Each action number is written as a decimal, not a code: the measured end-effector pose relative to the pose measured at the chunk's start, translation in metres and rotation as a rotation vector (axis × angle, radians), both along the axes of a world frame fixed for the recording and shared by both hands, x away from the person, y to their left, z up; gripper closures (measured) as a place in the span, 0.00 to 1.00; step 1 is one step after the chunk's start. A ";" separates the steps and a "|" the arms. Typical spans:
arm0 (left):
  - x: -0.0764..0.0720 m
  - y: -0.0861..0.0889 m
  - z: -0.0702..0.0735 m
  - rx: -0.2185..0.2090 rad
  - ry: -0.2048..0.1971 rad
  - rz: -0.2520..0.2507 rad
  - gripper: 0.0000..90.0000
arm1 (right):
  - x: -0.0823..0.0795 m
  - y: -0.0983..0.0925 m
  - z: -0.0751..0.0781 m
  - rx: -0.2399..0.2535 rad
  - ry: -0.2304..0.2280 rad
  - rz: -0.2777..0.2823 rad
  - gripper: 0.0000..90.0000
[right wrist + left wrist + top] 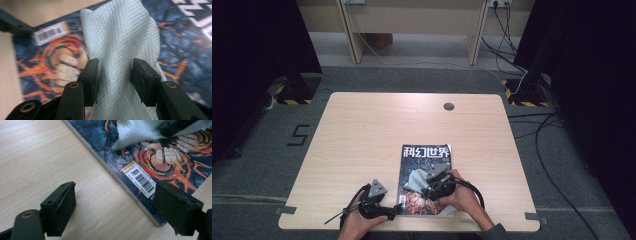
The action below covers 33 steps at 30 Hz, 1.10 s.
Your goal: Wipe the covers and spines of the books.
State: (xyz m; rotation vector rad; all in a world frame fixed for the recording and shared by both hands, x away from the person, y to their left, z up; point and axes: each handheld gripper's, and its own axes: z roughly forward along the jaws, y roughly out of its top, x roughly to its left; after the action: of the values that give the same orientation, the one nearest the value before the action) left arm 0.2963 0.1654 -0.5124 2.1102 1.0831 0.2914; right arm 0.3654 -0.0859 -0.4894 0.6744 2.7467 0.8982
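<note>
A magazine with a dark cover of red and orange artwork lies flat near the table's front edge. On its cover rests a white textured cloth, and my right gripper is shut on it, the pads pressing its bunched folds. The same cloth and right gripper sit over the magazine's lower half in the high view. My left gripper stands open just above the table, its jaws astride the magazine's near corner by the barcode without touching it. The left gripper is left of the magazine.
The wooden table has a small round grommet near its far edge. Cables run over the floor at the right. A wooden bench stands beyond the table.
</note>
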 end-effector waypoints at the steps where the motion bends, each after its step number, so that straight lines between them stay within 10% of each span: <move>1: 0.000 0.000 0.000 -0.002 0.000 0.001 0.19 | 0.002 -0.002 0.000 0.004 0.003 -0.015 0.63; 10: 0.000 0.000 0.000 -0.002 0.000 0.002 0.19 | 0.029 -0.042 -0.003 0.035 -0.038 -0.194 0.64; 15: 0.000 0.000 0.000 -0.003 0.001 0.002 0.19 | 0.030 -0.043 -0.002 0.020 -0.043 -0.206 0.65; 33: 0.000 0.000 0.000 -0.002 0.000 0.001 0.19 | -0.033 -0.029 -0.001 0.036 0.010 0.036 0.65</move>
State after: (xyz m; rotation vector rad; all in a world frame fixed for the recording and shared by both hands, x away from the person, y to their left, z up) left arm 0.2961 0.1654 -0.5124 2.1077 1.0845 0.2901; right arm 0.3328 -0.1153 -0.4908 0.6389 2.7658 0.9562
